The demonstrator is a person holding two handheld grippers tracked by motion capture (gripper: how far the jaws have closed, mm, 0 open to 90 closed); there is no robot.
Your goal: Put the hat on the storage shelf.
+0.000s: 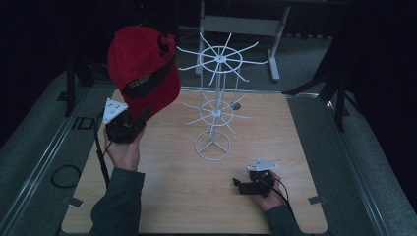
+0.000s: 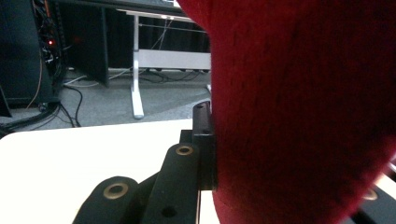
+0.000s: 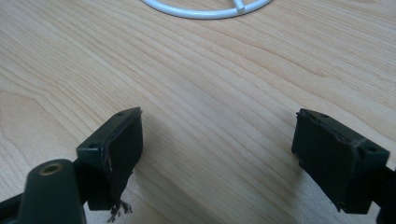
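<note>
Red cap (image 1: 142, 69): raised above counter's (image 1: 162, 196) far-left corner, beside white wire rack (image 1: 216, 93); clamped in left tool (image 1: 140, 120), one jaw hidden behind fabric. Right tool (image 1: 237, 184): jaws apart, empty, low over counter near rack's ring base, partly cut off.

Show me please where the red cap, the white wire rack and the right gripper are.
red cap (image 1: 142, 59), high view, on the crown.
white wire rack (image 1: 212, 146), high view, on its ring base.
right gripper (image 1: 238, 186), high view, midway between its open fingers.

grey floor (image 1: 373, 162), white desk frame (image 1: 236, 24)
</note>
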